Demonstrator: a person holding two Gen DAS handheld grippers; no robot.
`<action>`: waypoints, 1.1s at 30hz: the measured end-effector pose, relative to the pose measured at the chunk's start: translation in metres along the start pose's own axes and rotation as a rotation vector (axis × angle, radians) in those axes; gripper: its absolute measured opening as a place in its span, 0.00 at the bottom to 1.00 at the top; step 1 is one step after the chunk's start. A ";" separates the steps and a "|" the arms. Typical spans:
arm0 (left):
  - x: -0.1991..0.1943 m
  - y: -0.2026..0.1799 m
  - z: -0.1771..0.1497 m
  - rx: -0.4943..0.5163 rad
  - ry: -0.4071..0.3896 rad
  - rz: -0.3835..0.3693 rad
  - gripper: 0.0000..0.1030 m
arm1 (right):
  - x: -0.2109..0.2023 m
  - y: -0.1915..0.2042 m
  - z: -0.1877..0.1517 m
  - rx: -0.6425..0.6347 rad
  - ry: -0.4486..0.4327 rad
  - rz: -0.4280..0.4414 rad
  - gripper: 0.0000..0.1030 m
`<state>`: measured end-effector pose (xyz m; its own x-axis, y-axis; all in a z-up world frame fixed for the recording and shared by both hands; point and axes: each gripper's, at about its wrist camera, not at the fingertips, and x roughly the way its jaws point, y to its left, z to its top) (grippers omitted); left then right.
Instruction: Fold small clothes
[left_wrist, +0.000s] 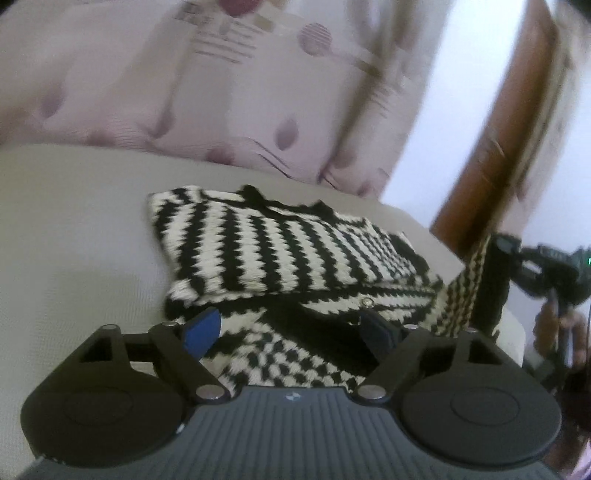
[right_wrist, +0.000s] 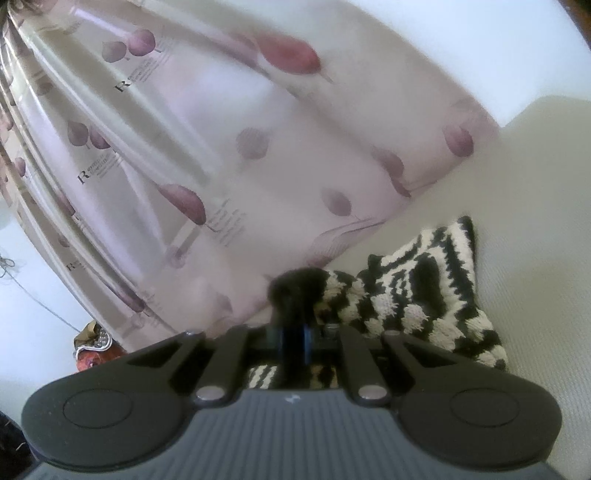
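Note:
A small black-and-white knitted garment (left_wrist: 266, 251) lies partly folded on a cream cushion (left_wrist: 74, 240). My left gripper (left_wrist: 291, 325) is open, its blue pads (left_wrist: 203, 328) spread just above the garment's near edge. My right gripper (right_wrist: 293, 332) is shut on the garment's black trimmed edge (right_wrist: 295, 291) and lifts it off the cushion; the rest of the garment (right_wrist: 417, 291) hangs to its right. The right gripper also shows at the right edge of the left wrist view (left_wrist: 495, 280), holding a raised flap.
A pale curtain with purple flowers (left_wrist: 221, 92) hangs behind the cushion. A brown wooden frame (left_wrist: 509, 122) stands at the right. The cushion's right edge (left_wrist: 513, 325) drops off beside the garment. A colourful bundle (right_wrist: 92, 350) lies low left.

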<state>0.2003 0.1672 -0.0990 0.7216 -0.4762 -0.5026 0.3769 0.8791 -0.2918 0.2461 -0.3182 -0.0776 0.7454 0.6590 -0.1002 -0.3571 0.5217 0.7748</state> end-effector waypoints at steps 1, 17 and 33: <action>0.009 -0.001 0.002 0.021 0.021 0.004 0.85 | -0.001 0.000 -0.001 0.004 0.000 0.001 0.10; 0.031 -0.005 0.019 -0.019 -0.018 0.063 0.09 | -0.013 -0.002 -0.004 0.010 -0.003 -0.011 0.10; 0.083 0.042 0.102 -0.212 -0.235 0.350 0.10 | 0.086 -0.040 0.068 0.106 -0.046 -0.111 0.10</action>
<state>0.3355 0.1667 -0.0704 0.9054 -0.1127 -0.4094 -0.0216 0.9507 -0.3095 0.3624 -0.3194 -0.0747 0.8027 0.5740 -0.1619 -0.2119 0.5282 0.8223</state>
